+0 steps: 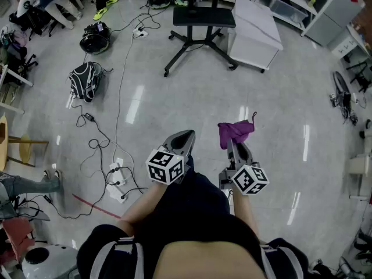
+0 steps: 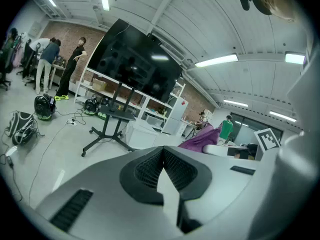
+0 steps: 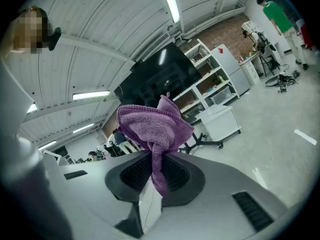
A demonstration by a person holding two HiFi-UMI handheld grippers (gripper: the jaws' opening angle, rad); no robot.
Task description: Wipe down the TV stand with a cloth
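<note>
A purple cloth [image 1: 235,132] is pinched in my right gripper [image 1: 237,146], which is shut on it; the cloth [image 3: 153,128] bunches above the jaws in the right gripper view. My left gripper [image 1: 183,139] is shut with nothing in it, its jaws pressed together [image 2: 162,159]. The TV stand [image 1: 201,25], a black wheeled frame with a shelf, stands on the floor well ahead of both grippers. It carries a large dark screen [image 2: 135,64], seen again in the right gripper view [image 3: 155,84]. Both grippers are held at waist height, far from the stand.
A white low cabinet [image 1: 254,34] stands right of the stand. Cables and a power strip [image 1: 118,182] trail over the floor at left, near a backpack [image 1: 85,79] and a helmet [image 1: 95,37]. People stand at benches far left [image 2: 50,64]. White shelving [image 1: 302,4] lines the back.
</note>
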